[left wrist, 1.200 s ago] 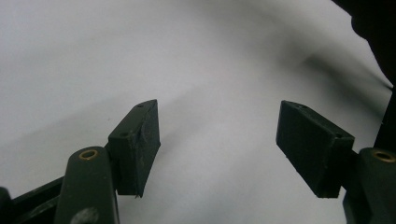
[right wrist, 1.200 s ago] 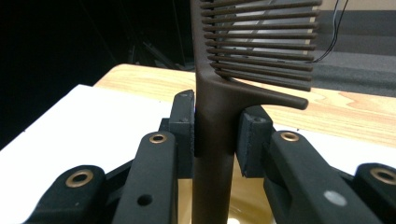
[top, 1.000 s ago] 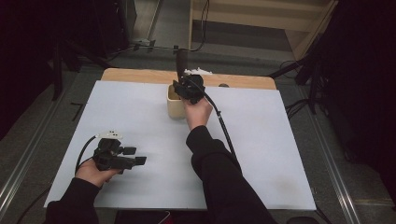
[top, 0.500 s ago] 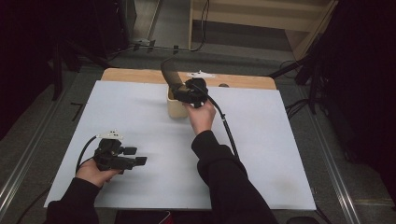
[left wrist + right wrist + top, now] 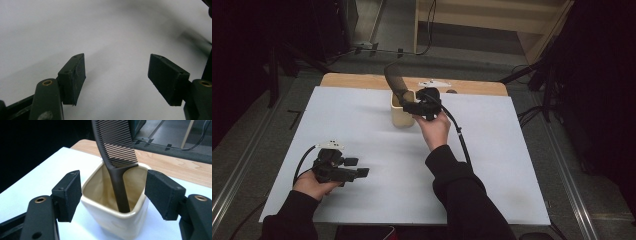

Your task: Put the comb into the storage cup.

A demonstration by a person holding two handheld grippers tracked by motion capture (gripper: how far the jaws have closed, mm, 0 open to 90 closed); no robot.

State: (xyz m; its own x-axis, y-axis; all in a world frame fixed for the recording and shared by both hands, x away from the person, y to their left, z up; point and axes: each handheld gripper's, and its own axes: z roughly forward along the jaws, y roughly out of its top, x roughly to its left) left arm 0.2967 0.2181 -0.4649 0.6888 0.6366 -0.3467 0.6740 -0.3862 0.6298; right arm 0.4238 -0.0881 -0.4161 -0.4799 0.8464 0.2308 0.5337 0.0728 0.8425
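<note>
Dark comb [image 5: 116, 152] stands handle-down in the cream cup [image 5: 120, 220] at the table's far centre, leaning on the rim; right gripper [image 5: 112, 195], jaws spread, straddles the cup; left gripper [image 5: 354, 172] idles near-left, jaws spread on nothing.

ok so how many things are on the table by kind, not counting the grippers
comb: 1, black, standing handle-down in the cup
cup: 1, cream, squarish
small white object at the table's far edge: 1, too small to identify
total: 3
</note>
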